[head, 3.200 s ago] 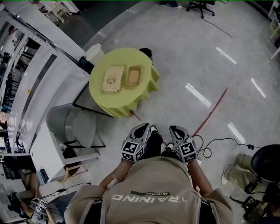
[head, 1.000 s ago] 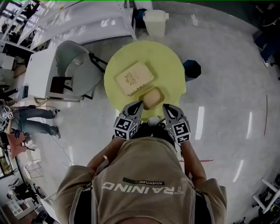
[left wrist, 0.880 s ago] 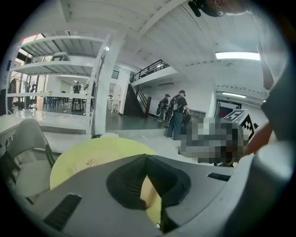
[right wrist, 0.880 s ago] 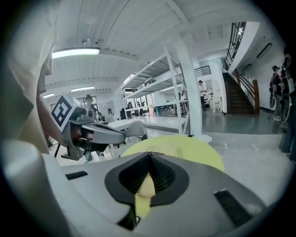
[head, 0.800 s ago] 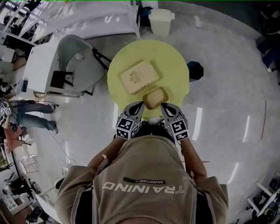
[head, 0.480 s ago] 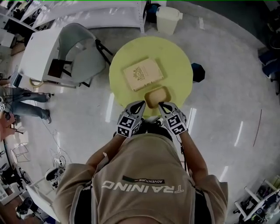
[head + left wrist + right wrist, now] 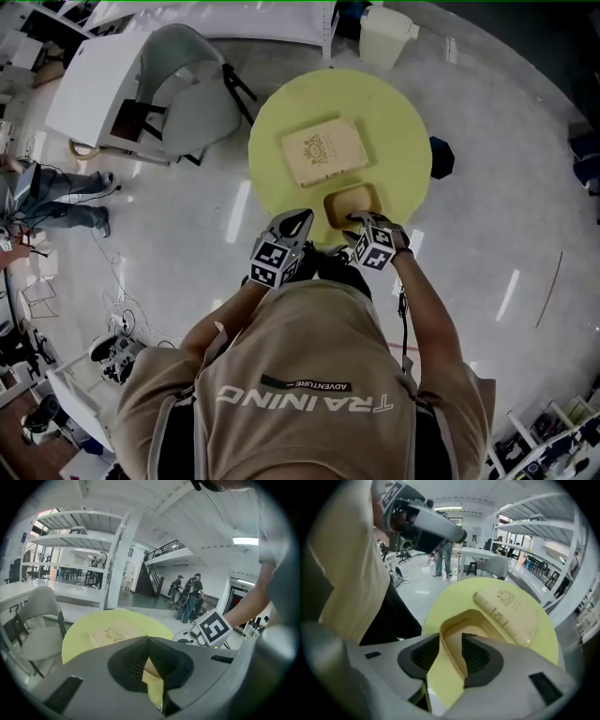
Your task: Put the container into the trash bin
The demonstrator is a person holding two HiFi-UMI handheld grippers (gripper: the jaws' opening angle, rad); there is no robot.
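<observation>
Right gripper [image 7: 451, 641] has its fingers opening, straddling the near wall of the container [image 7: 476, 623] at the yellow counter [image 7: 394, 122] edge, pads probably not touching it. Left gripper [image 7: 149, 641] fingers pinched together, holding nothing

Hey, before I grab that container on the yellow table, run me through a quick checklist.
1. Right gripper lined up on the container: ok, its wall stands between the opening fingers.
2. Grip closed on the container: not ok, nothing presses on it yet.
3. Left gripper out of the way: ok, shut, apart from the container.
4. Box clear of the container: ok, apart on the table.
5. Bin ready, lid open: cannot tell.
</observation>
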